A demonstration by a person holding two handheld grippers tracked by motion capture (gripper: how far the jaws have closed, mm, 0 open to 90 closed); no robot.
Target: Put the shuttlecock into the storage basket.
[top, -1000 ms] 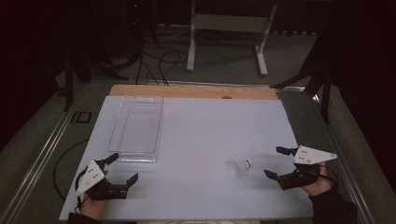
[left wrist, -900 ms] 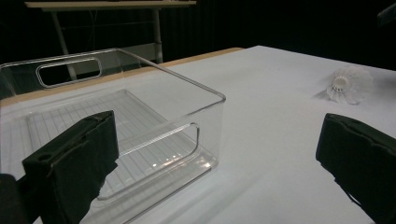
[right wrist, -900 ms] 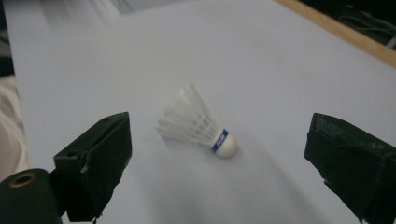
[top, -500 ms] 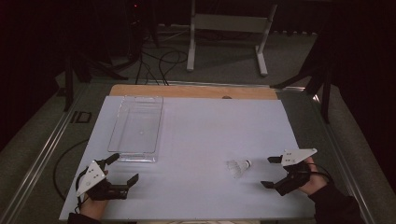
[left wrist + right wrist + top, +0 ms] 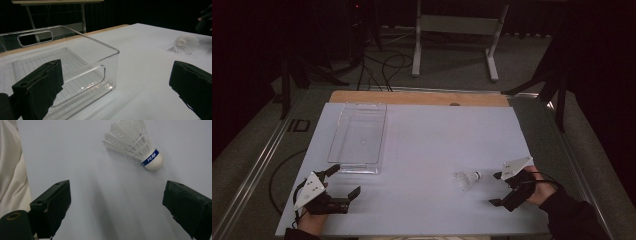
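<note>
White tabletop (image 5: 422,150) carries a shuttlecock (image 5: 467,179) lying on its side at the near right, cork toward the right gripper (image 5: 496,189). That gripper sits just right of it, fingers spread wide, not touching. At the near left, the left gripper (image 5: 343,181) rests with fingers apart beside a clear bin (image 5: 358,139).

Clear plastic bin (image 5: 358,137) sat empty on left half of white bench (image 5: 437,140), long side running near-to-far, cut-out handle at far wall. Wood strip (image 5: 417,97) edged bench's far side. Beyond it: white metal stand (image 5: 452,30) & black cables (image 5: 382,65) on grey floor.
</note>
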